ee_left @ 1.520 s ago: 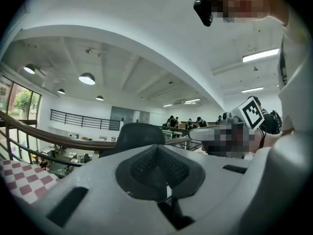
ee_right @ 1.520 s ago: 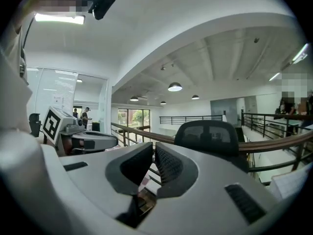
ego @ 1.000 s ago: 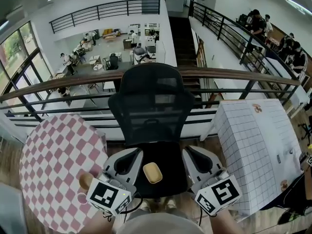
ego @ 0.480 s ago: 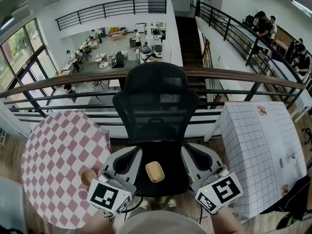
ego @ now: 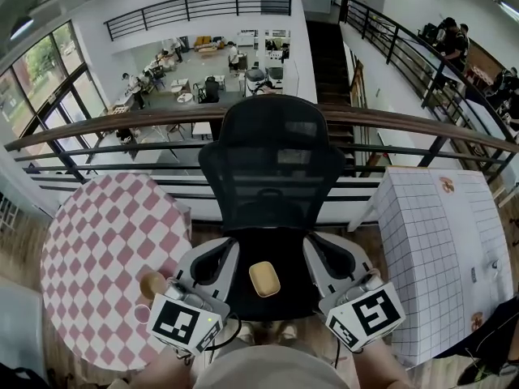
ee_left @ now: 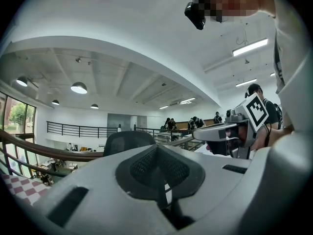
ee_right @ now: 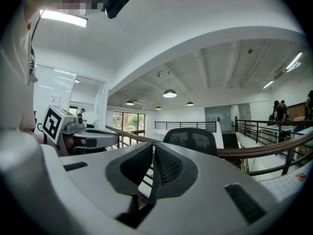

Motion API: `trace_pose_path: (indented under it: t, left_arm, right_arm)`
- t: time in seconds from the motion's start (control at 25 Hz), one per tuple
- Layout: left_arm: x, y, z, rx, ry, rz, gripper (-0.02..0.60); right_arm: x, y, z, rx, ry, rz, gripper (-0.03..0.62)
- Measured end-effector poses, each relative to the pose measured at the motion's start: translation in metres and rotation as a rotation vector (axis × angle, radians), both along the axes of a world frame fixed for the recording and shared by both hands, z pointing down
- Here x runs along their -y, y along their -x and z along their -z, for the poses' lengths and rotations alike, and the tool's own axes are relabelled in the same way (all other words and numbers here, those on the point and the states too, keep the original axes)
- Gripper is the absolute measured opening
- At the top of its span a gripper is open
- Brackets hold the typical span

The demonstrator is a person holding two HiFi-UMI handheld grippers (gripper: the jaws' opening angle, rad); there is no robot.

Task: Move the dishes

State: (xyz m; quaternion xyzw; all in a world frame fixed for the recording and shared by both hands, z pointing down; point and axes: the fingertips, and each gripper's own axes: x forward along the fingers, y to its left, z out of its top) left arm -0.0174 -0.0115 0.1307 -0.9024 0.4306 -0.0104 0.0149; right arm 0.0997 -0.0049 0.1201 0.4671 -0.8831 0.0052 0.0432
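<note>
Left tongs (ee_left: 156, 155) and right tongs (ee_right: 152, 153) closed, empty, barely shifted. Yellow dish (ego: 264, 279) lies untouched on chair seat (ego: 288, 294); moving not begun.

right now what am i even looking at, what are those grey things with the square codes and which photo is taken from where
There is no robot here: a person holds a two-jaw gripper in each hand, and the coded cubes are part of those grippers. The wide picture comes from a camera on the person's head, looking down. The other two come from cameras riding on each gripper. The left gripper and right gripper both have their jaws together, with nothing between them. Ahead is a black office chair with a small tan dish on its seat. To the left is a round pink-checked table carrying a tan bowl. To the right is a white grid-cloth table.
</note>
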Motion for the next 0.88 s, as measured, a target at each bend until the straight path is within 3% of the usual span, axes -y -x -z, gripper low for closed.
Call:
trace_pose_path:
  t: [0.32, 0.64, 0.76, 0.88]
  left_arm:
    - [0.003, 0.0, -0.006, -0.007, 0.01, 0.027, 0.014]
    - [0.025, 0.002, -0.045, 0.002, 0.074, 0.053, 0.014]
    - [0.033, 0.005, -0.069, -0.001, 0.108, 0.07, 0.014]
    - [0.042, 0.01, -0.097, 0.002, 0.16, 0.089, 0.014]
  right_arm:
    - [0.002, 0.005, -0.013, -0.041, 0.023, 0.017, 0.027]
    - [0.029, 0.014, -0.067, -0.064, 0.162, 0.016, 0.035]
    - [0.037, 0.018, -0.095, -0.081, 0.227, 0.024, 0.11]
    - [0.047, 0.021, -0.124, -0.102, 0.277, 0.016, 0.118]
